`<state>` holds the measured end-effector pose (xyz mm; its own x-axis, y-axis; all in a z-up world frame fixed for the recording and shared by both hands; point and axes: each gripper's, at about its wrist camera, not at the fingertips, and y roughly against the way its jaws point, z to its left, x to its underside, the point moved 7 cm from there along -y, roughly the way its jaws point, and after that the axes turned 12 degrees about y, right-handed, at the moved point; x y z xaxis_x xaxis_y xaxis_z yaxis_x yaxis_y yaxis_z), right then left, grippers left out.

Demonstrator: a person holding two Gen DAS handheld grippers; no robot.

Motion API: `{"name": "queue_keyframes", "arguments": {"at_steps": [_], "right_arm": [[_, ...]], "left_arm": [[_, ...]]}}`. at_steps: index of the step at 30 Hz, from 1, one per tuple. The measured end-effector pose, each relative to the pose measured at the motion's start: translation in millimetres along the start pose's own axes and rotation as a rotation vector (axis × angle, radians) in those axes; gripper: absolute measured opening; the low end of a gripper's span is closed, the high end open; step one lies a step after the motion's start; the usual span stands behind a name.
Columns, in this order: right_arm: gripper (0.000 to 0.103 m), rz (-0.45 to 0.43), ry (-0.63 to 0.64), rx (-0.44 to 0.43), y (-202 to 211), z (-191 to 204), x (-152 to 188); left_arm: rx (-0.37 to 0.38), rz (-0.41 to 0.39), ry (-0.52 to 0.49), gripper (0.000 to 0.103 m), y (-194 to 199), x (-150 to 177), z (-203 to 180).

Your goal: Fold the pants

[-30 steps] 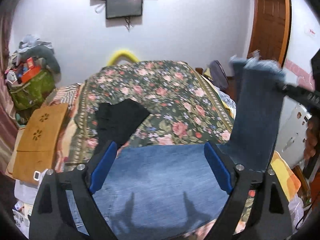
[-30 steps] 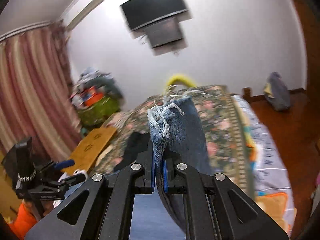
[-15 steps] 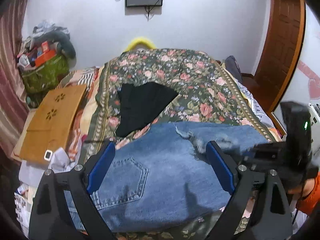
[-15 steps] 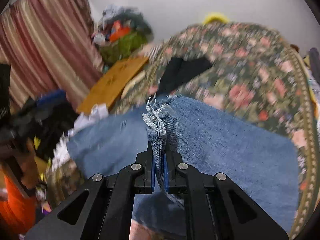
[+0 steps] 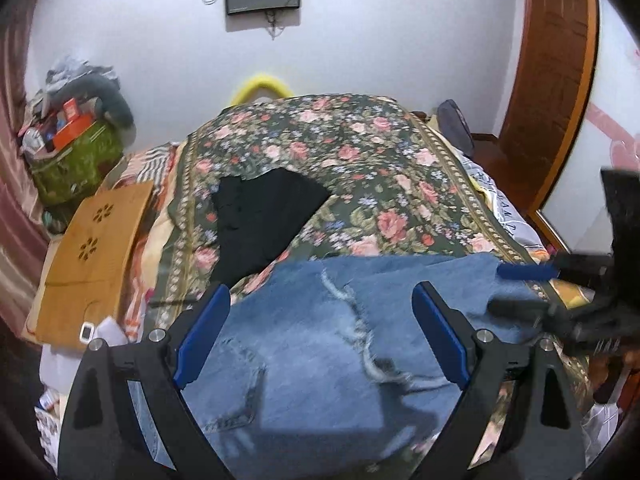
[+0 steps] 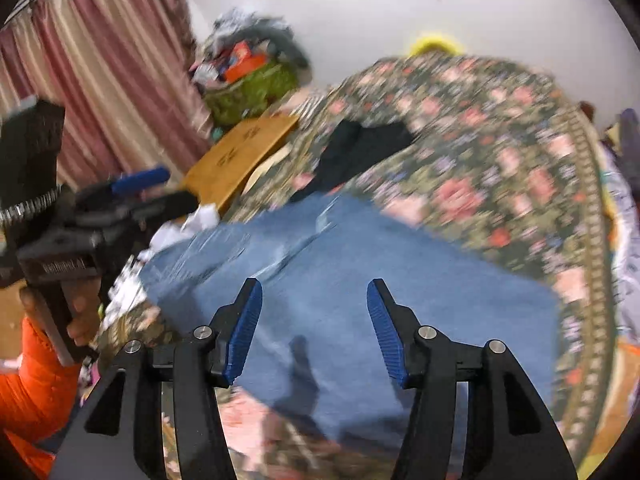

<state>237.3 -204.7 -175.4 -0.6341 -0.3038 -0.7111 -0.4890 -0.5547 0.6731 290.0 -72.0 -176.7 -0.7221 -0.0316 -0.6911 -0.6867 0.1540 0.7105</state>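
Blue denim pants (image 5: 320, 344) lie folded on the near end of a floral bedspread (image 5: 360, 168), frayed hems on top and a back pocket at lower left. My left gripper (image 5: 322, 300) hovers above them, wide open, nothing between its blue pads. In the right wrist view the pants (image 6: 400, 280) lie flat below my right gripper (image 6: 314, 288), whose jaws are opening with no cloth between them. The left gripper (image 6: 148, 190) shows at that view's left edge, held by a hand with an orange sleeve. The right gripper (image 5: 520, 288) reaches in from the right of the left wrist view.
A black garment (image 5: 260, 216) lies on the bedspread beyond the pants. A wooden lap table (image 5: 96, 252) rests at the bed's left side, with a green bag (image 5: 76, 160) of clutter behind it. Striped curtains (image 6: 100, 80) hang left; a wooden door (image 5: 556, 80) stands right.
The right gripper carried the pant leg over and down onto the rest of the pants, then let go; its jaws now stand apart. The left gripper stayed open, tilting down slightly.
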Motion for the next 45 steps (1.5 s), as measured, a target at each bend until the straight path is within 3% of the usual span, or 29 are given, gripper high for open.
{"name": "queue_keyframes", "arguments": {"at_steps": [1,3,7,15,20,22,26,36,45], "right_arm": [[0.053,-0.012,-0.008,0.023,6,-10,-3],[0.065,-0.032,-0.028,0.088,16,-32,-7],[0.066,-0.033,-0.052,0.153,19,-66,-7],[0.066,0.106,-0.118,0.104,-22,-94,29],[0.066,0.216,-0.142,0.061,-47,-98,67],[0.066,0.220,-0.119,0.066,-47,-95,78],[0.066,0.200,-0.076,0.093,-34,-85,88],[0.066,0.173,-0.114,0.132,-4,-75,109],[0.066,0.164,-0.155,0.156,17,-69,115]], "left_arm": [[0.008,0.007,-0.011,0.093,-5,-3,-8],[0.020,0.021,-0.023,0.094,-13,-8,-21],[0.050,0.068,-0.045,0.096,-40,-13,-48],[0.048,0.254,-0.079,0.096,-106,13,-82],[-0.012,0.367,-0.131,0.096,-139,50,-81],[-0.028,0.395,-0.141,0.097,-146,64,-77],[-0.013,0.376,-0.145,0.098,-138,70,-73],[-0.035,0.339,-0.114,0.098,-111,81,-54],[-0.089,0.271,-0.086,0.101,-78,86,-23]]}}
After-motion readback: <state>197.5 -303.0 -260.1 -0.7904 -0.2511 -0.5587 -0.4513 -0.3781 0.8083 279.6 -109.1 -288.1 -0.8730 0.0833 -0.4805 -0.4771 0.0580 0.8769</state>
